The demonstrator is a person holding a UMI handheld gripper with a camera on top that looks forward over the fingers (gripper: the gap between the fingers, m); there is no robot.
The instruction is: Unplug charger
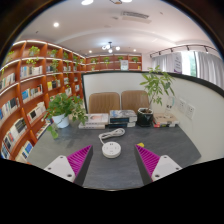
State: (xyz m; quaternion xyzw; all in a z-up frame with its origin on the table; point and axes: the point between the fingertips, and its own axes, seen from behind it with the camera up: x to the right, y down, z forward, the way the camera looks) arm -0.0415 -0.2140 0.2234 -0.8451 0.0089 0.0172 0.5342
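Note:
A round white charger [111,149] lies on the grey table [110,172], just ahead of my fingers and midway between them. Its white cable [112,133] runs back across the table toward the far edge, where its end is too small to make out. My gripper [113,160] is open, with the magenta pads [79,158] spread wide on either side, and nothing is between them.
Stacked books [94,120] and a dark box [146,117] sit at the table's far edge. A potted plant [64,109] stands at the far left and a taller one [156,88] at the far right. Two chairs [104,102] stand behind the table. Bookshelves [25,90] line the left wall.

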